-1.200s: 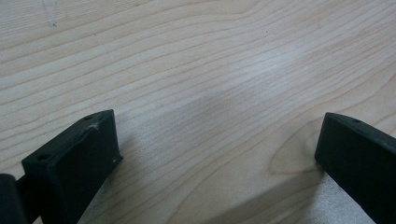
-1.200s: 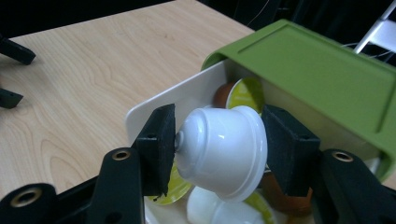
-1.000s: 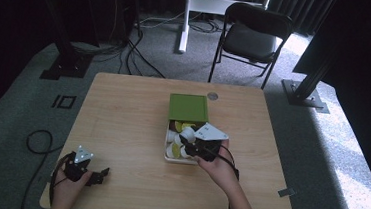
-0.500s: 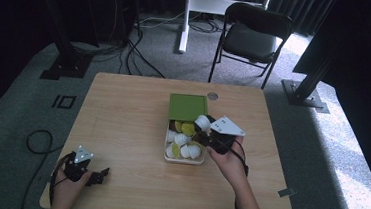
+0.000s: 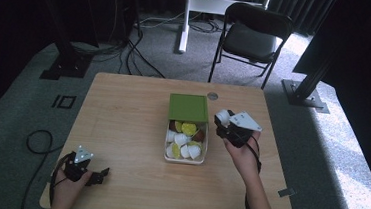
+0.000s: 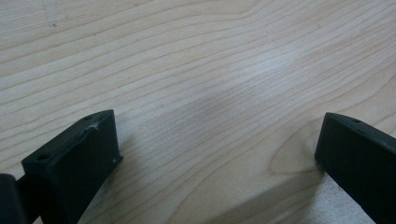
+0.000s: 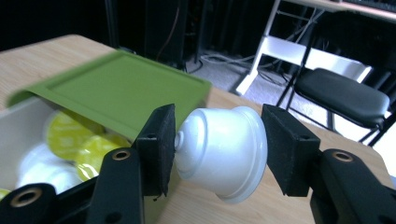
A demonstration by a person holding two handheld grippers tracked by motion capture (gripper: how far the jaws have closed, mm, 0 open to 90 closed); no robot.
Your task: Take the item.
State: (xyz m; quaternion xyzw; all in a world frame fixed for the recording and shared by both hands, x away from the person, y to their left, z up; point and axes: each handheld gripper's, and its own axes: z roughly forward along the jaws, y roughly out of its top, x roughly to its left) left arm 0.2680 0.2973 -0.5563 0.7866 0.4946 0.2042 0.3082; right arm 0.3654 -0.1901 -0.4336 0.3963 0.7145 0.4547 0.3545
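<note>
The box [image 5: 186, 134], its green lid [image 5: 188, 107] propped over the far end, stands on the counter [image 5: 121, 129] and holds white and yellow capsules. Right tongs [image 7: 217, 149], just right of the box, grip a white capsule [image 7: 223, 149] sideways between both jaws. Left tongs [image 6: 219, 154], well left of the box, gape wide over bare wood.

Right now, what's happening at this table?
A person works with two hand-held grippers. The right gripper is shut on a white capsule, held just right of the white box of white and yellow capsules. The box's green lid sits over its far end. The left gripper rests open over bare wood near the table's front left corner, holding nothing.
</note>
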